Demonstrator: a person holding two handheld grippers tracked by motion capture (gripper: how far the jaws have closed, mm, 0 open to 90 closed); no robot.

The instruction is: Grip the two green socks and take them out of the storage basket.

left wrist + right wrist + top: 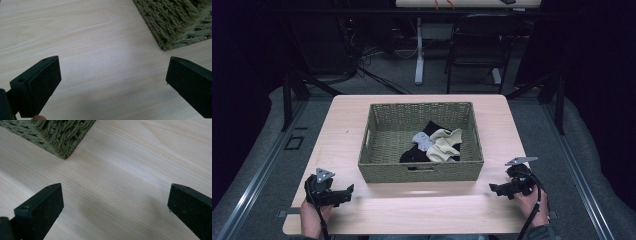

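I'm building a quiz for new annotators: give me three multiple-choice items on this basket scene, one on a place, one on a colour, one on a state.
1. Where do the clothes lie?
A. In the basket's right half
B. On the table left of the basket
C. Over the chair

2. What colour is the woven basket?
A. Red
B. Olive green
C. White

3. How do the jaws of the left gripper and right gripper stand?
A. Both shut on cloth
B. One open, one shut
C. Both open and empty

Answers:
1 A, the black, grey and cream pieces are piled right of the basket's middle in the high view.
2 B, its weave is olive green in every view.
3 C, each gripper view shows jaws wide apart over bare table.
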